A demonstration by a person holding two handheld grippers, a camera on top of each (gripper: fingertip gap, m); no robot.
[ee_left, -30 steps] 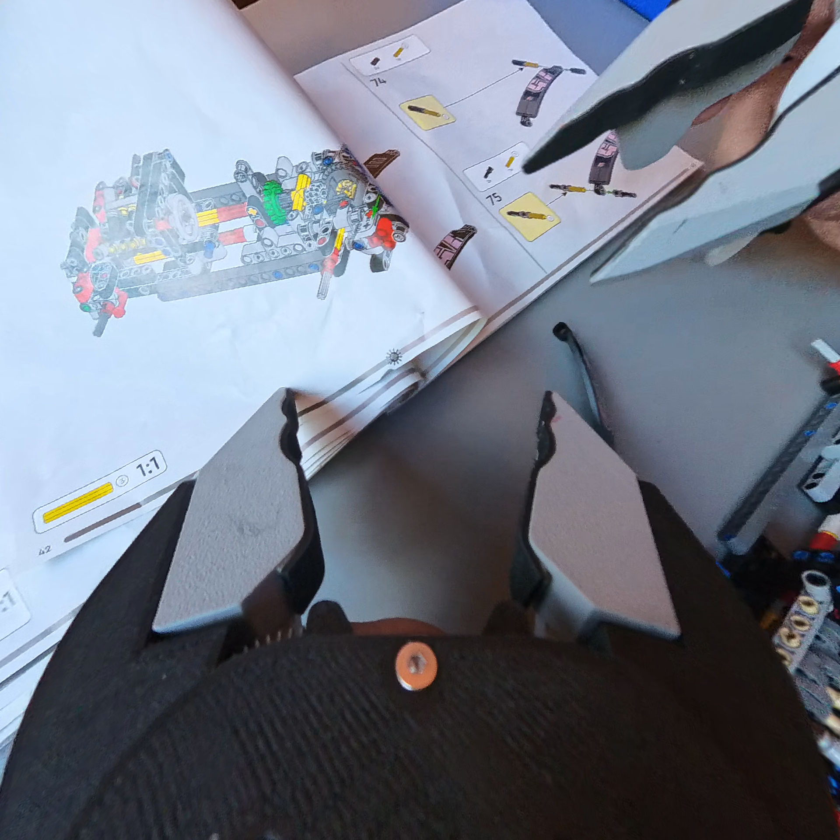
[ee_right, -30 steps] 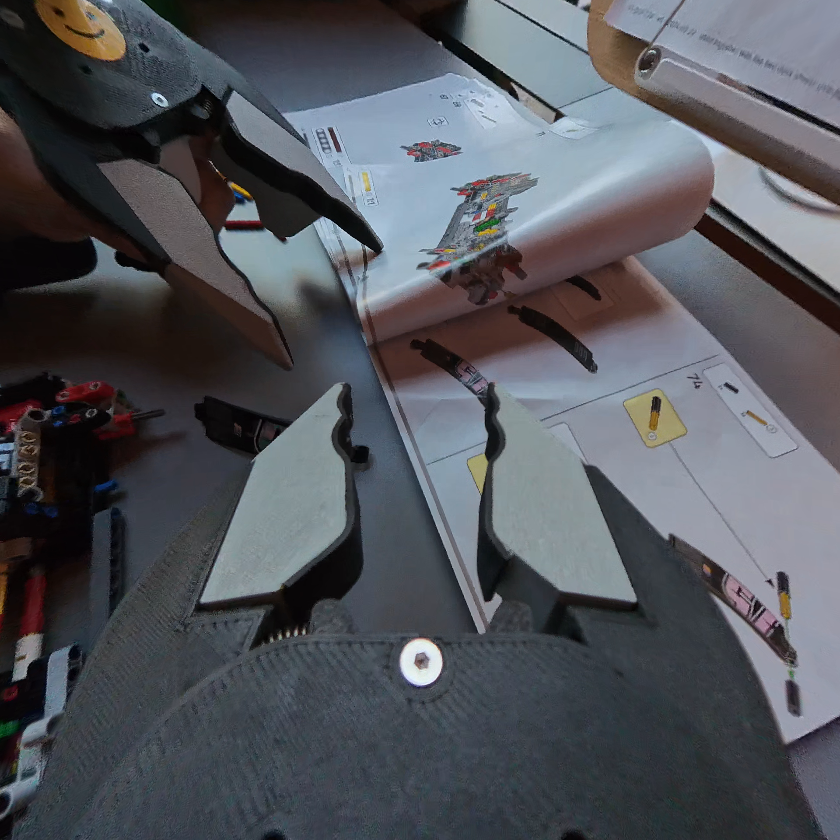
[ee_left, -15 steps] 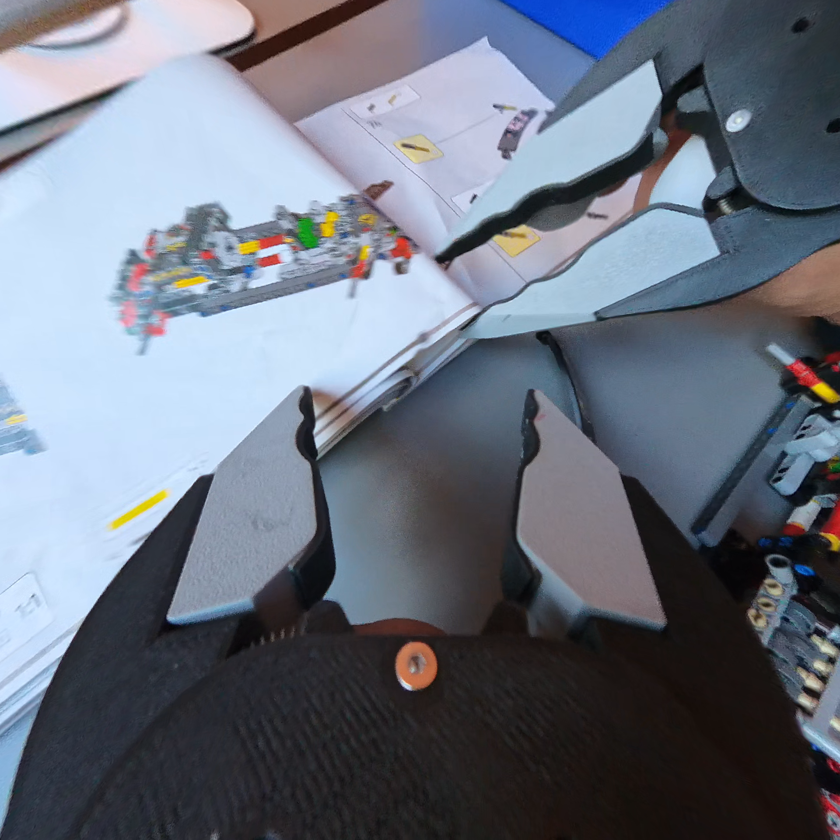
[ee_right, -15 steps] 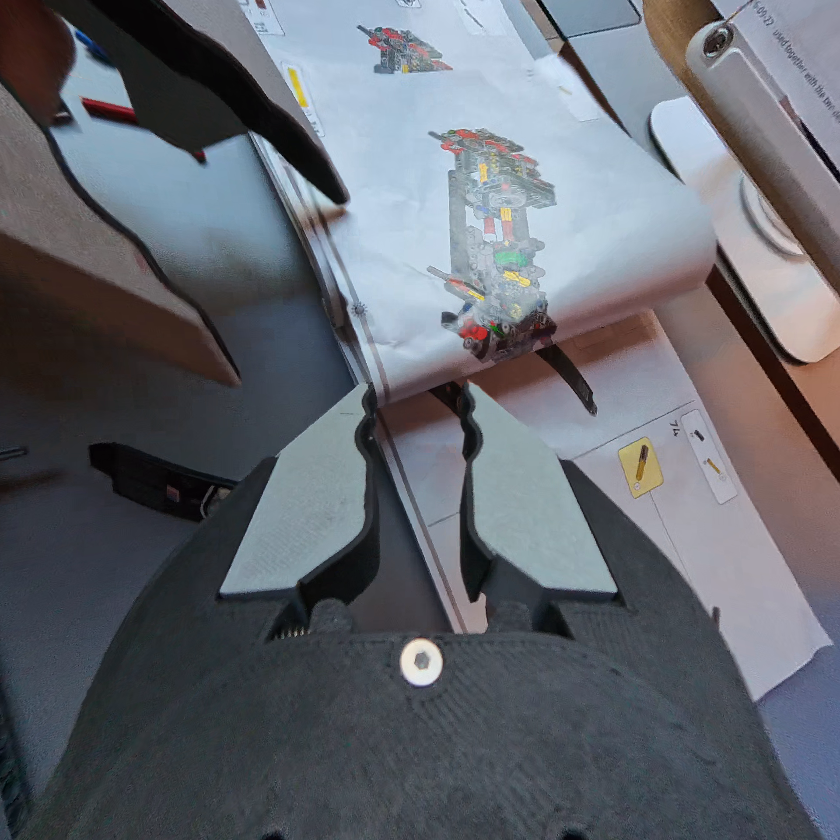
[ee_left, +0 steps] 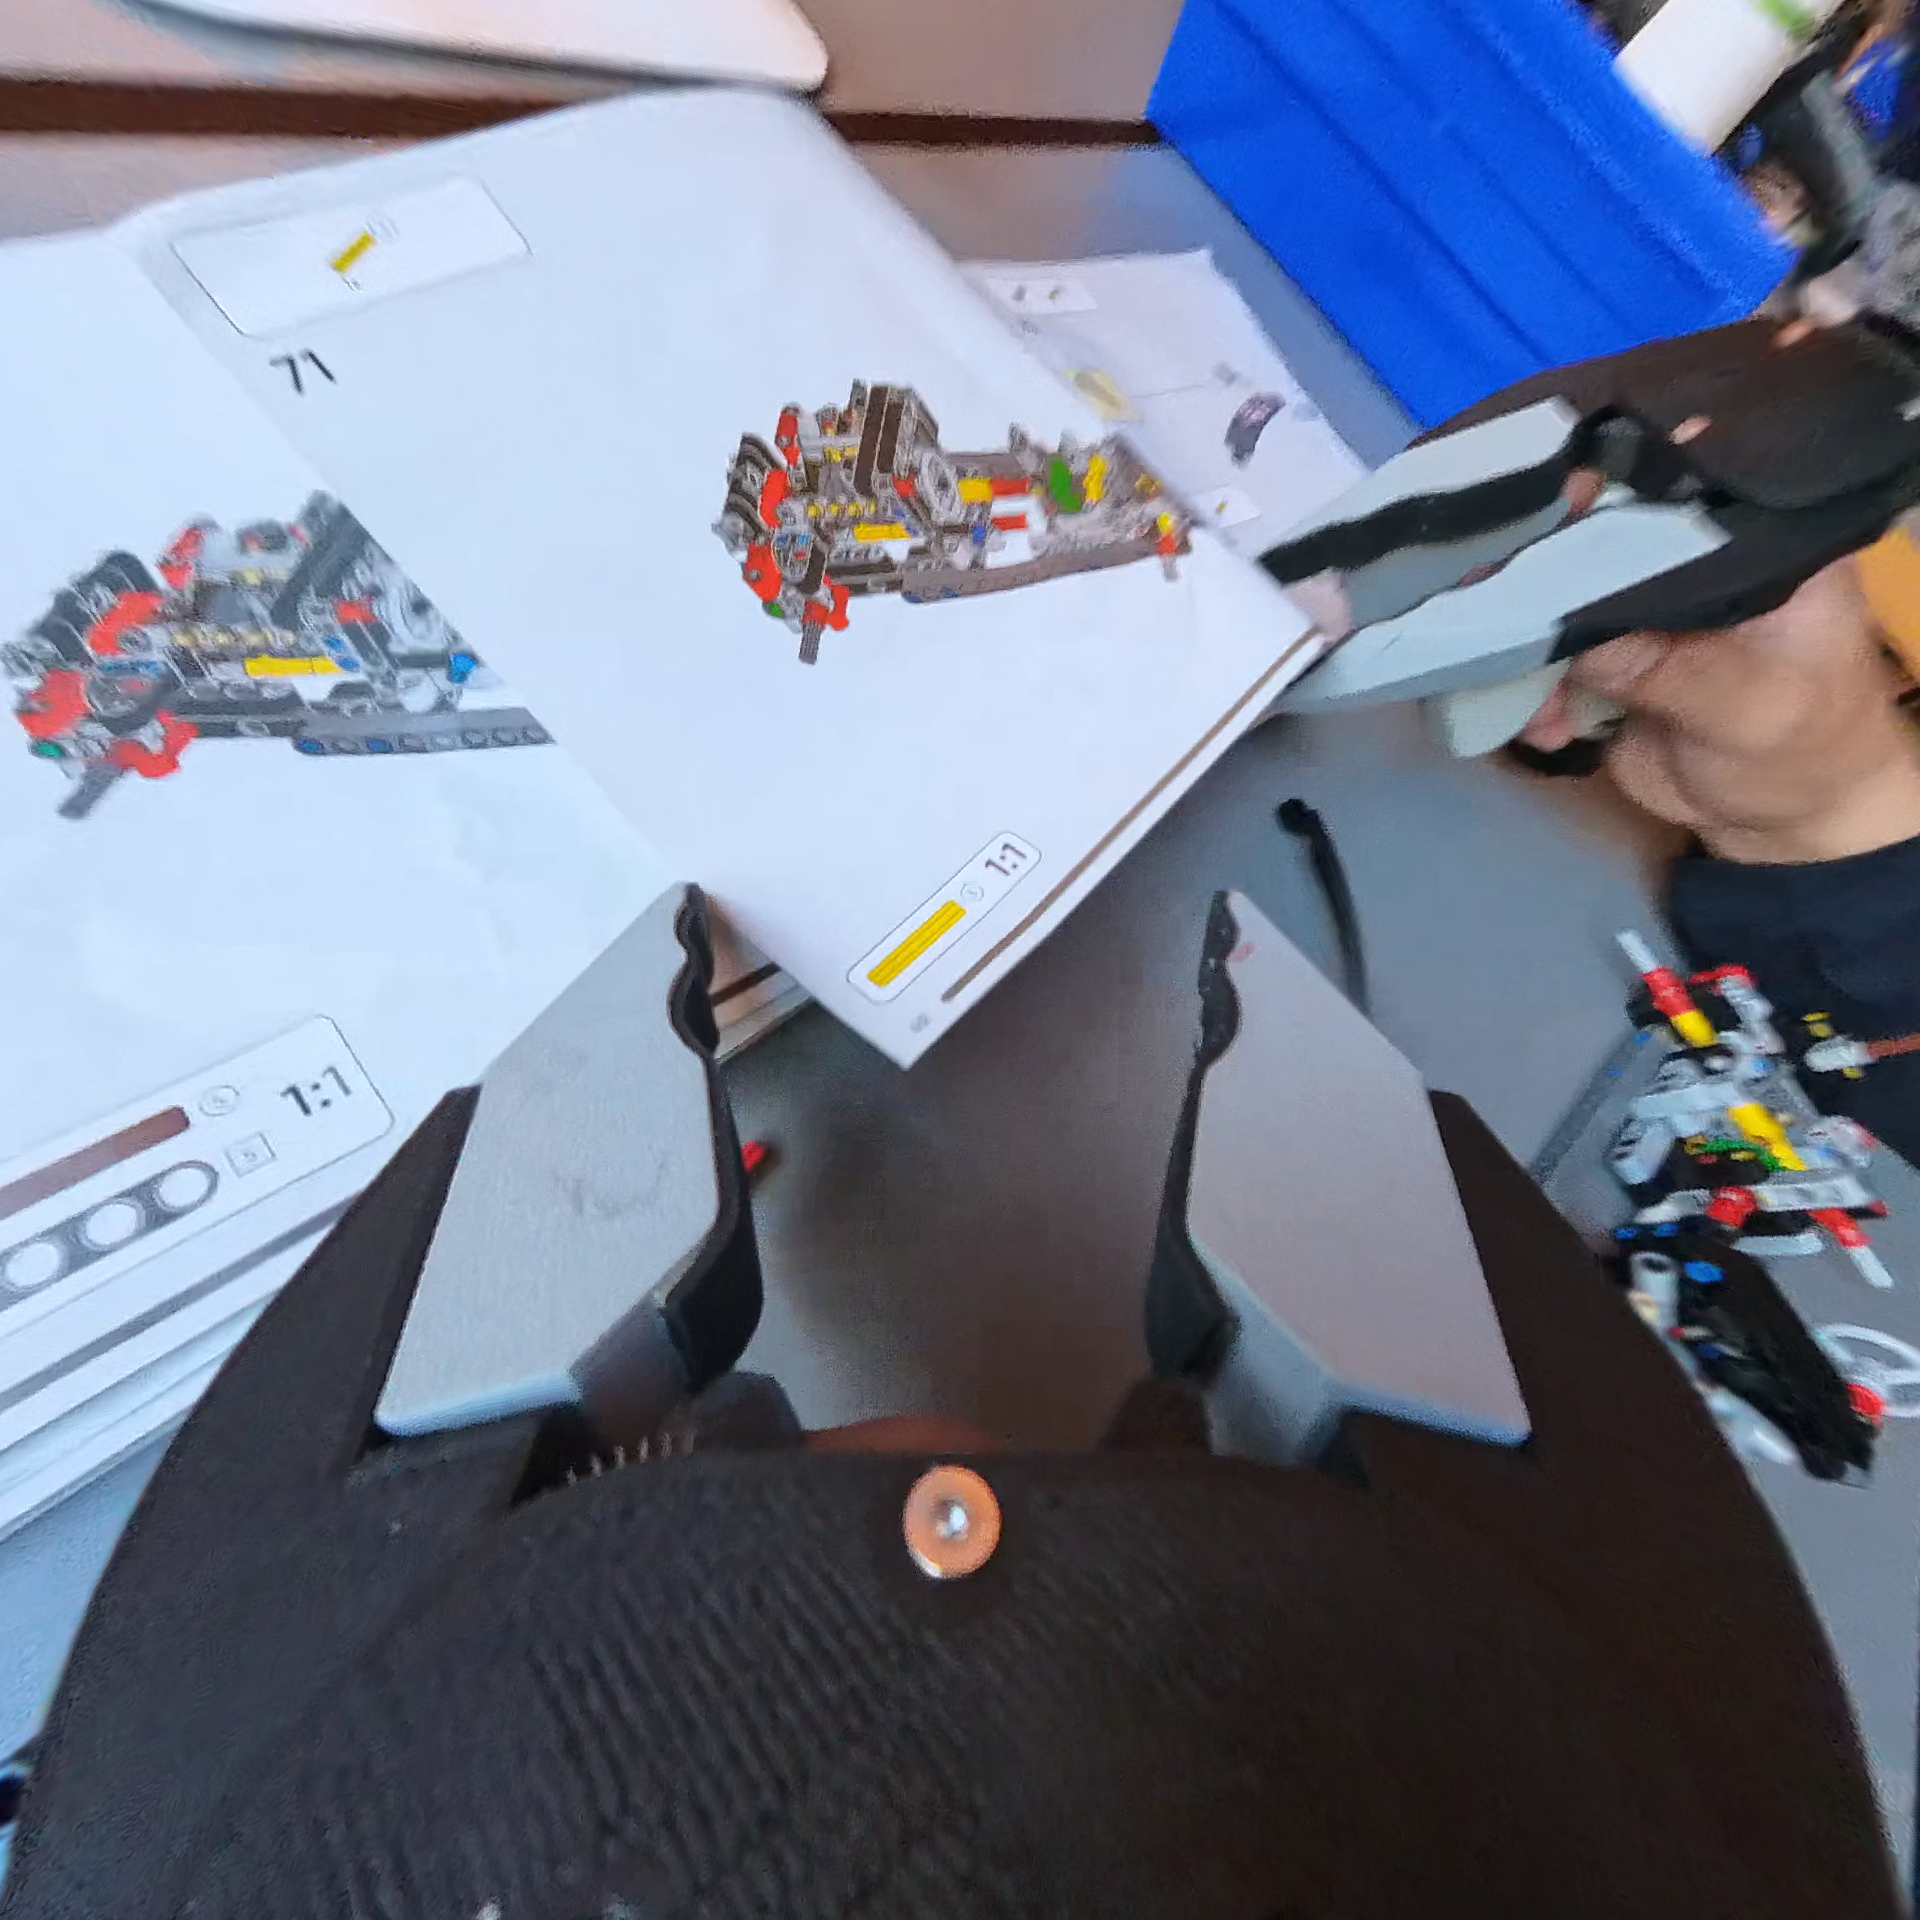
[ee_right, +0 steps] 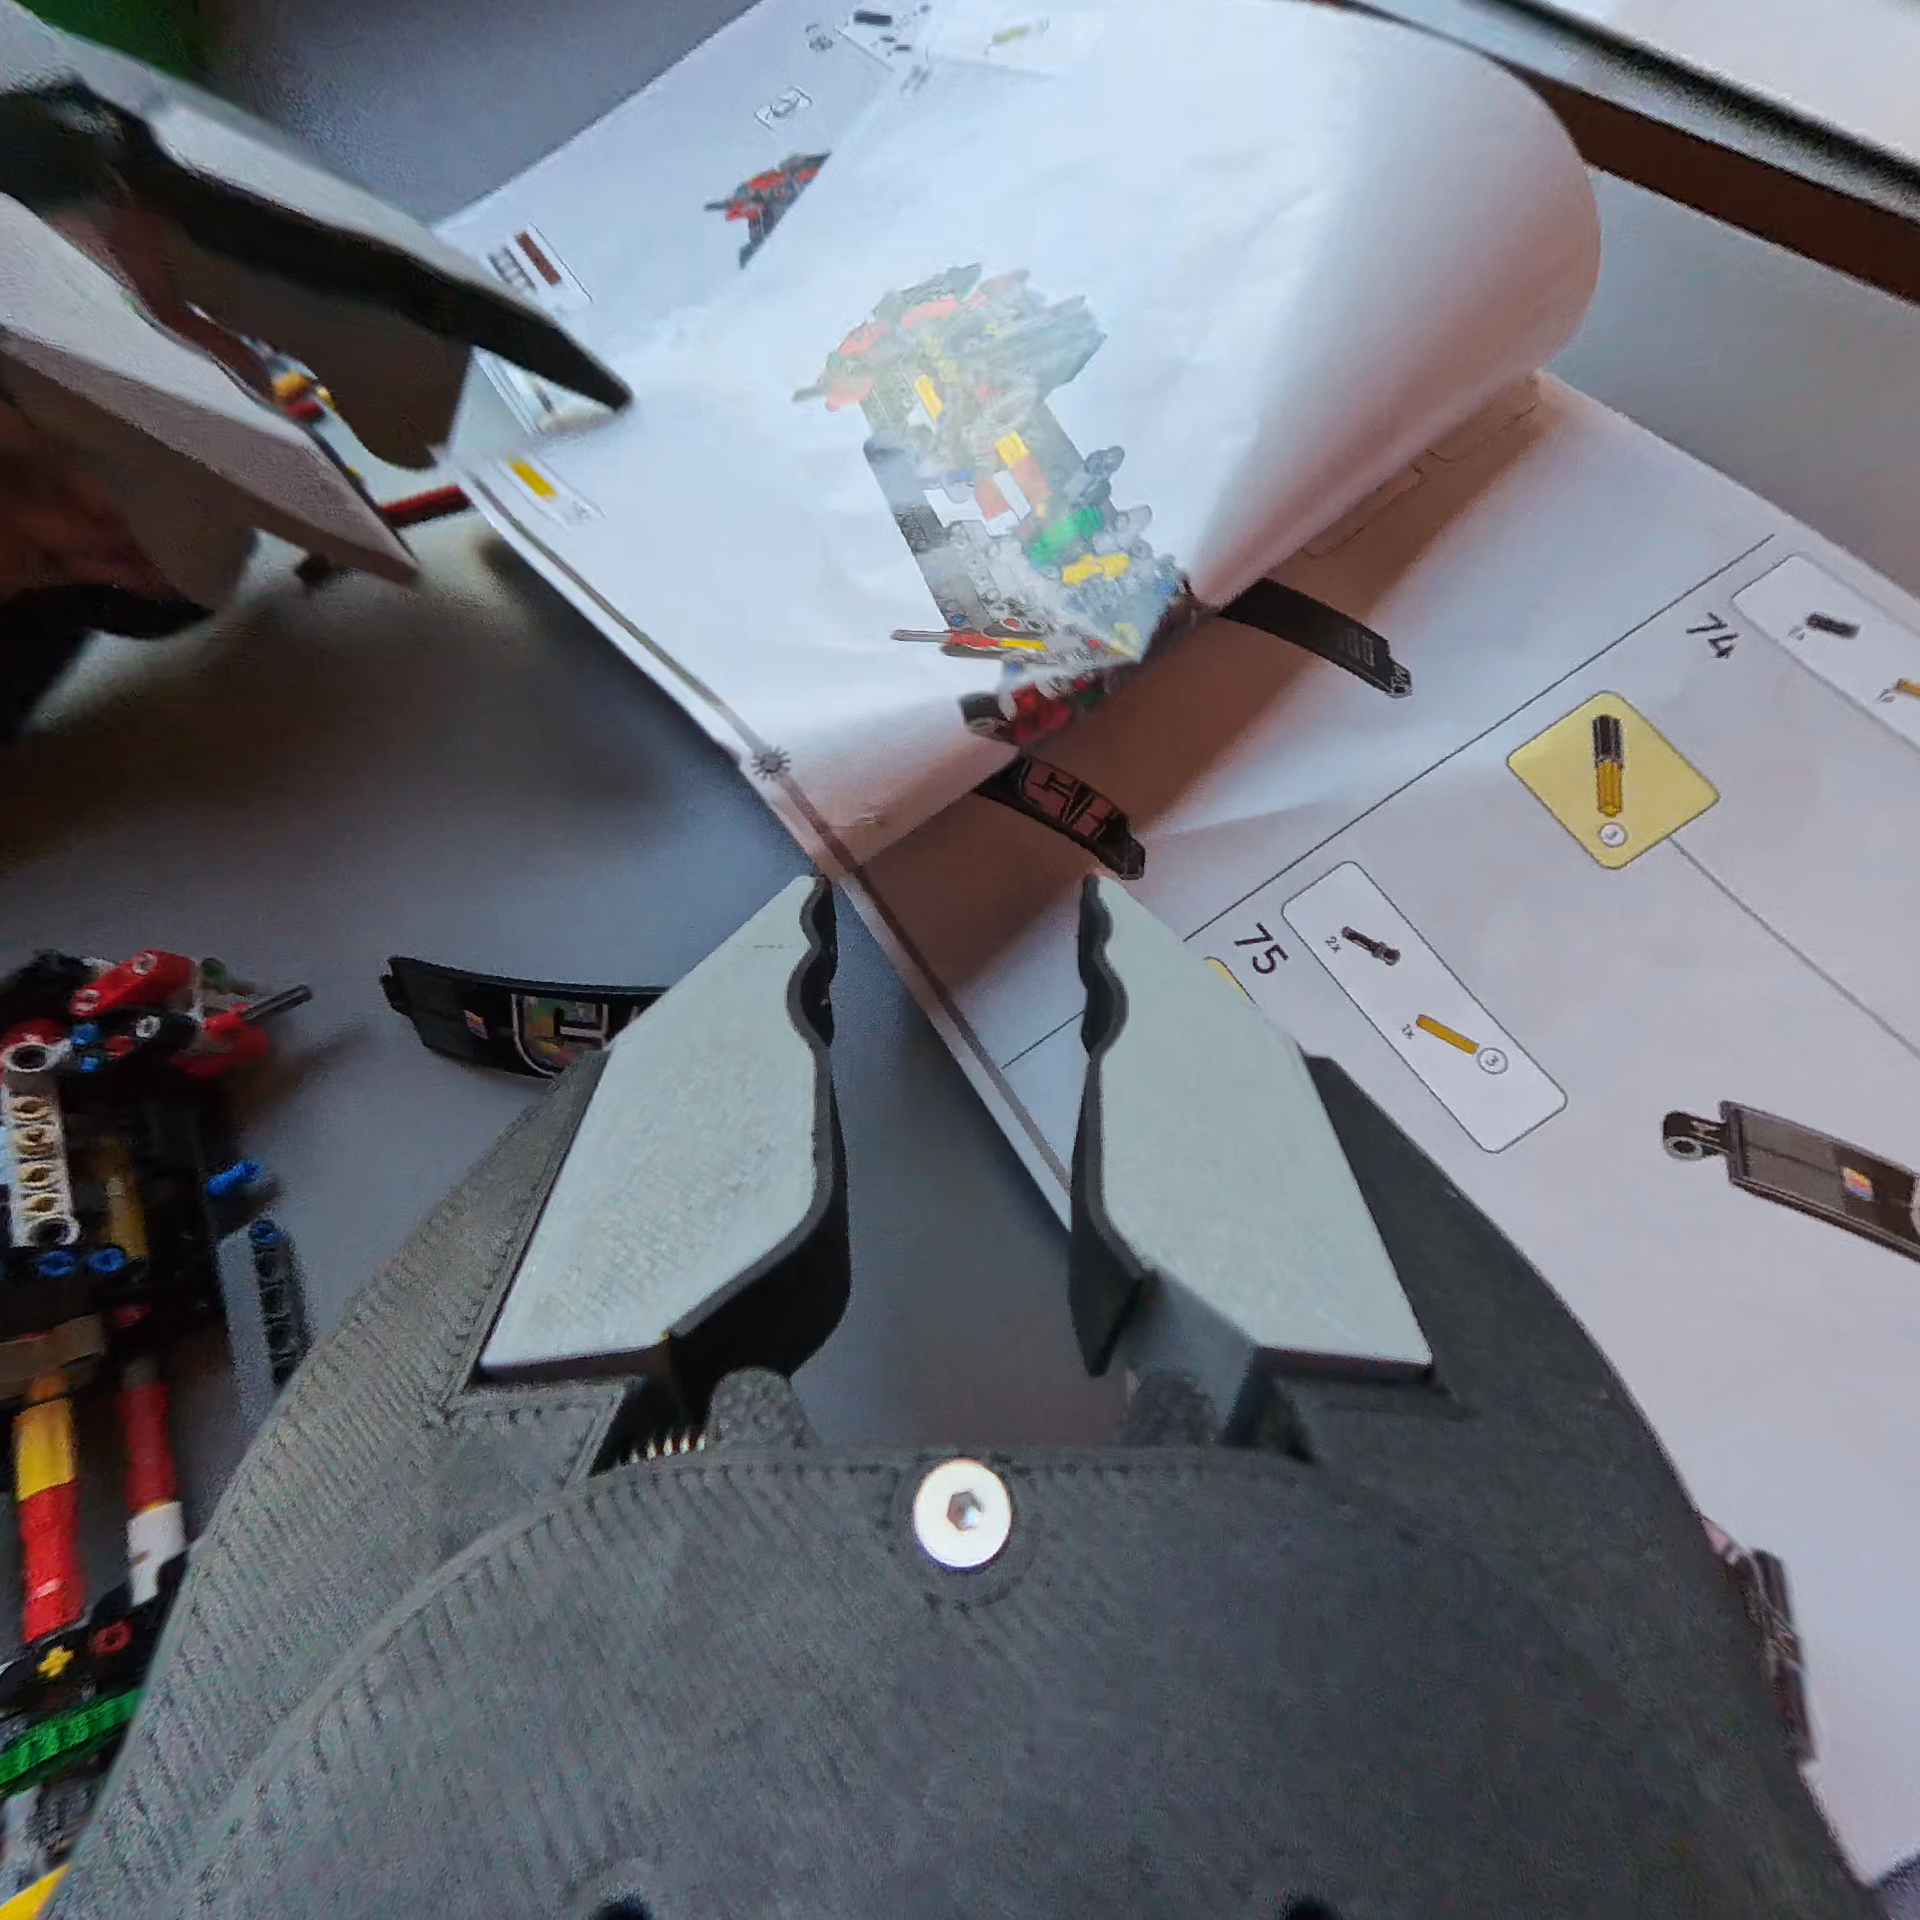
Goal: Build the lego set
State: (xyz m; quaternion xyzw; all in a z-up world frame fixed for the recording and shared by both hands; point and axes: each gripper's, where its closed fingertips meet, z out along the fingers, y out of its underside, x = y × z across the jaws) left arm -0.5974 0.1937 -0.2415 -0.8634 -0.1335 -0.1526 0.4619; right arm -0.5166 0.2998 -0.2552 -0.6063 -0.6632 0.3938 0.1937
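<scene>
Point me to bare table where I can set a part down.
Bare grey table lies between the booklet's edge, the curved black panel and the left gripper. Crowded: the brick model at left; the open booklet covers the right.

Black ribbed-plastic tongs (ee_right: 956,935) with grey fingers (ee_right: 675,1153), wavy black pads, one silver screw.

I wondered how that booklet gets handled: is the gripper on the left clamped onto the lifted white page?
No: the left gripper stands wide open with grey table showing between its fingers, and the lifted white page only overlaps the gap.
</scene>
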